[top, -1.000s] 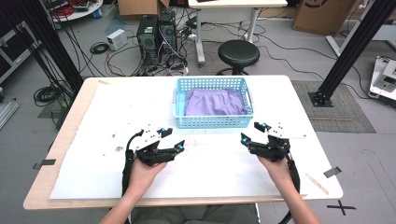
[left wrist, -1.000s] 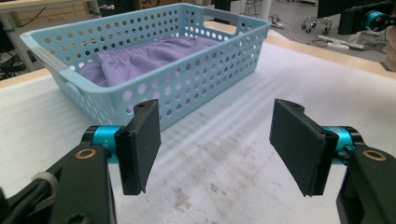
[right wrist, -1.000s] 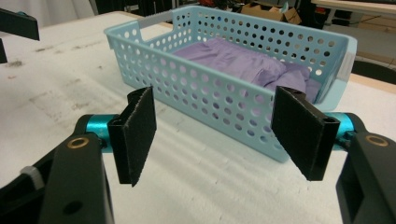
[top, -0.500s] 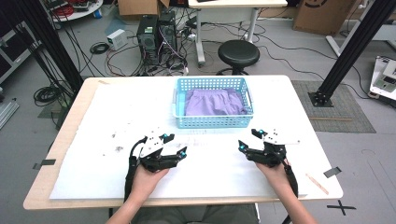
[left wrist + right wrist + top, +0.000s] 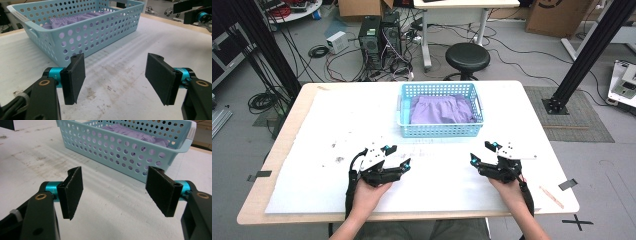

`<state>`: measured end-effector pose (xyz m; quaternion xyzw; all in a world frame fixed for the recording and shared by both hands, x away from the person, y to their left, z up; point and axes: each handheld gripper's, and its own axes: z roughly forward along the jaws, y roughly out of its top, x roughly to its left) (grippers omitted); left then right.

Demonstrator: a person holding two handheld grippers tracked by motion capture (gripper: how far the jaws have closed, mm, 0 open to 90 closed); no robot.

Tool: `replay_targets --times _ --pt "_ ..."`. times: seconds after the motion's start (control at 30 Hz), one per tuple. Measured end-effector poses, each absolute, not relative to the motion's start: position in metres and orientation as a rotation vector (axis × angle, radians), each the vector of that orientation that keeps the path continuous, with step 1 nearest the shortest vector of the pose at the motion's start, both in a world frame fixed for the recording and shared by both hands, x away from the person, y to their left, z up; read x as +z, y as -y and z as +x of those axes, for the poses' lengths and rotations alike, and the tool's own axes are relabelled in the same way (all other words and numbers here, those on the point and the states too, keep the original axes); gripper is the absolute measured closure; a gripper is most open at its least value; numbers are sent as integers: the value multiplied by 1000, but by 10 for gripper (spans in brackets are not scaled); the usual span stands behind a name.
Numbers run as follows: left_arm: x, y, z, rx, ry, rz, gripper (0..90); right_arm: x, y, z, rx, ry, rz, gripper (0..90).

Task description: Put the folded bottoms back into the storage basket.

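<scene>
Both hands eased back slightly from basket [image 5: 441, 131]; left hand-held gripper [image 5: 396, 156] and right hand-held gripper [image 5: 482, 152] gape wide, empty; cloth [image 5: 441, 109], seemingly purple, inside.

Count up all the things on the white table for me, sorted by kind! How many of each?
Baskets: 1, the light blue basket
Cloths: 1, the purple cloth lying inside it
Grippers: 2, the left gripper and the right gripper, each held in a hand with jaws open and nothing between them
Total: 4
</scene>
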<state>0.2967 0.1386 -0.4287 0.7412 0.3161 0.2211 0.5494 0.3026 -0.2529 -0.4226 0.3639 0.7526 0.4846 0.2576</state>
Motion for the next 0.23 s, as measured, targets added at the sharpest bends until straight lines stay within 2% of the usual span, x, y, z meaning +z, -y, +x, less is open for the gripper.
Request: replay_targets --times 0.23 --pt "-430 -140 295 526 -758 1752 325 -424 255 299 1305 -2044 993 303"
